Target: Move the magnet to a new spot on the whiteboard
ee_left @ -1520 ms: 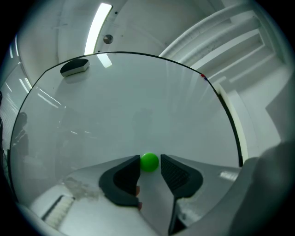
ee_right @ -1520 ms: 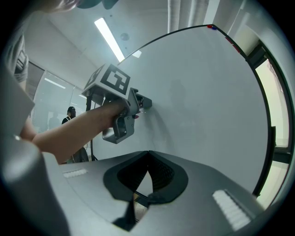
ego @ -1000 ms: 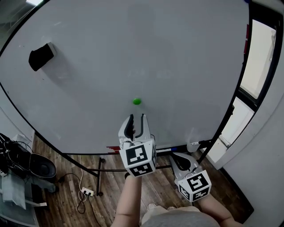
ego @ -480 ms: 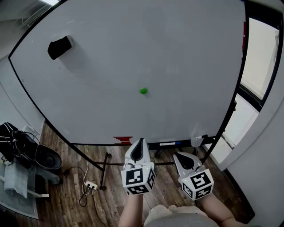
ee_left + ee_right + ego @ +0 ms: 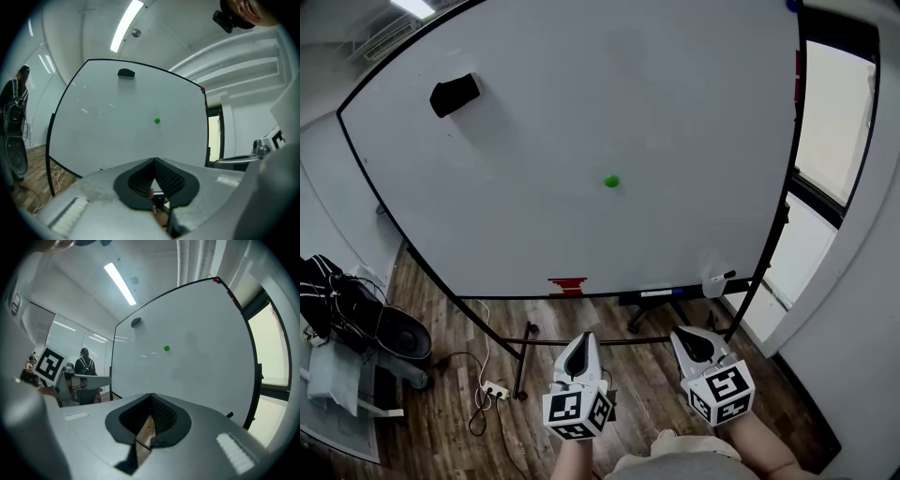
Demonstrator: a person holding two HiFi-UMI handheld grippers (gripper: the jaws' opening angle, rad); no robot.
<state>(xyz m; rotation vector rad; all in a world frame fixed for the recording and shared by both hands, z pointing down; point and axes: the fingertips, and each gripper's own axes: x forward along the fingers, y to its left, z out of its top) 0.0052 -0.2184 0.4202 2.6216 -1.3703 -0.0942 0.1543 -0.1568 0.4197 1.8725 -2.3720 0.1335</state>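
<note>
A small round green magnet clings to the middle of the big whiteboard; it also shows as a green dot in the left gripper view and the right gripper view. My left gripper hangs low, well short of the board and below the magnet, jaws shut with nothing in them. To its right, my right gripper is level with it, also shut and empty. Neither gripper touches the board.
A black eraser sticks at the board's upper left. On the board's tray lie a red object and a blue marker. Stand legs, a power strip and black bags occupy the wooden floor at left. A window is at right.
The left gripper, open just below the magnet a second ago, has shut and drawn back and down from the board. The magnet stays on the board. The right gripper also drew back a little.
</note>
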